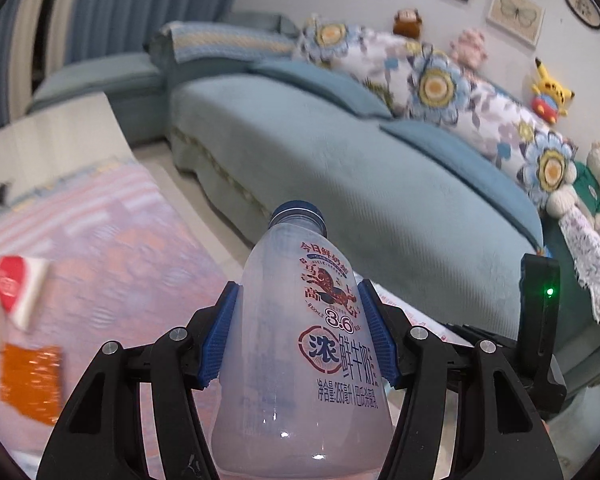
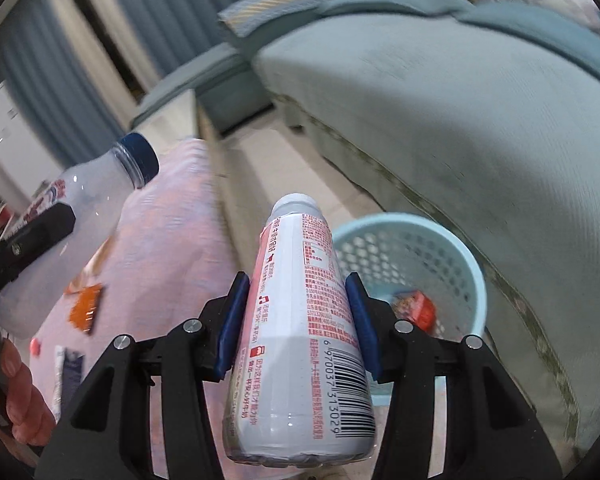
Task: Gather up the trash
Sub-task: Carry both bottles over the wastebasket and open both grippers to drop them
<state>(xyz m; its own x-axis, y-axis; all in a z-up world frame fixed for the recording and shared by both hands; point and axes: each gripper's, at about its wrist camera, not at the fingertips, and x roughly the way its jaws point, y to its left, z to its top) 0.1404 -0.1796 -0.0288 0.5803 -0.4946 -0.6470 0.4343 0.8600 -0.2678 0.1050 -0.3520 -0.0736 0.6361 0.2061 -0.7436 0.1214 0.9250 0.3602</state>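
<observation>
My left gripper (image 1: 298, 330) is shut on a clear milk bottle with a blue cap (image 1: 300, 344), held up above the table. The same bottle shows at the left of the right wrist view (image 2: 80, 208). My right gripper (image 2: 296, 320) is shut on a white bottle with red print and a white cap (image 2: 300, 320), held above the table edge near a light blue mesh trash basket (image 2: 472, 272). The basket stands on the floor by the sofa with a red wrapper (image 2: 418, 308) inside.
A pink patterned tablecloth (image 1: 108, 248) covers the table, with an orange wrapper (image 1: 32, 380), a red-and-white packet (image 1: 16, 288) and a dark blue packet (image 2: 70, 376) lying on it. A blue-green sofa (image 1: 340, 168) with floral cushions and plush toys lies beyond.
</observation>
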